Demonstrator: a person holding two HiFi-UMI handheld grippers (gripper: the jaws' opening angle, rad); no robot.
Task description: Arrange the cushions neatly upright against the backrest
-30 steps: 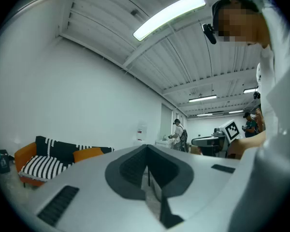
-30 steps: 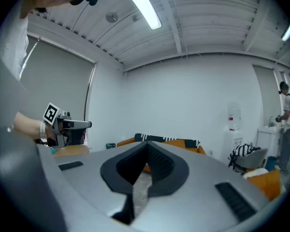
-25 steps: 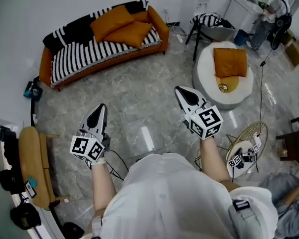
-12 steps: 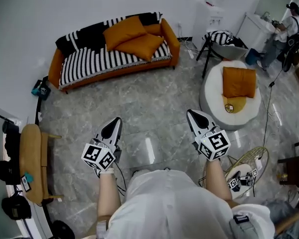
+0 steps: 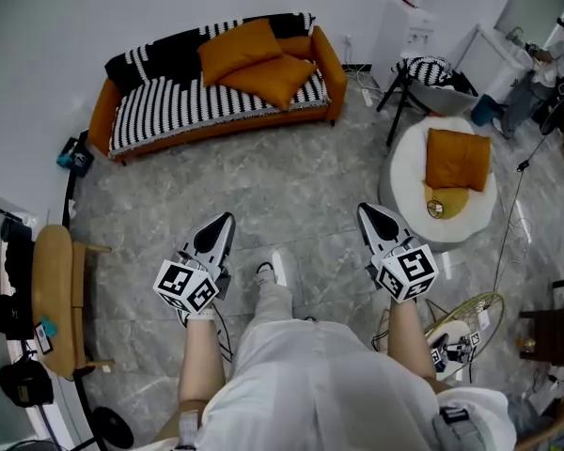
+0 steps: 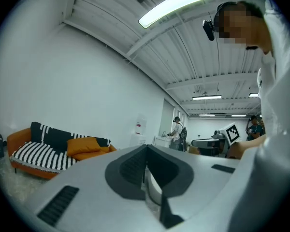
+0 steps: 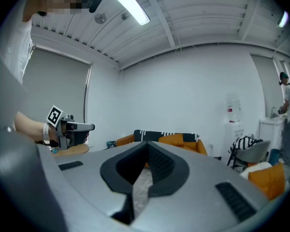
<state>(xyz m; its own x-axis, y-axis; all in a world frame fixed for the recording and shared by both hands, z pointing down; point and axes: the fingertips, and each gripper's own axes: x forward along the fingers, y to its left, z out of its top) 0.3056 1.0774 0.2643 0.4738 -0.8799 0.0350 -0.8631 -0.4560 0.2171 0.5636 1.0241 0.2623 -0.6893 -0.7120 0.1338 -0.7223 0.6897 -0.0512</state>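
The person is holding the left forearm point(image 5: 197, 350) and right forearm point(image 5: 406, 322) out ahead, well apart. The left hand-held gripper point(image 5: 223, 222) and right hand-held gripper point(image 5: 368, 212) are pointing forward, each with its jaws closed together on nothing.

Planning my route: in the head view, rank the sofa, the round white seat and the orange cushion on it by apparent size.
Largest to smallest:
sofa
round white seat
orange cushion
None is much nearer the camera, so the order looks safe.

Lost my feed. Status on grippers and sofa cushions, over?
Left gripper and right gripper both shut, empty. One orange fabric cushion leans askew, second orange cushion lies flat on the black-and-white striped orange sofa. Only grey stone floor between.
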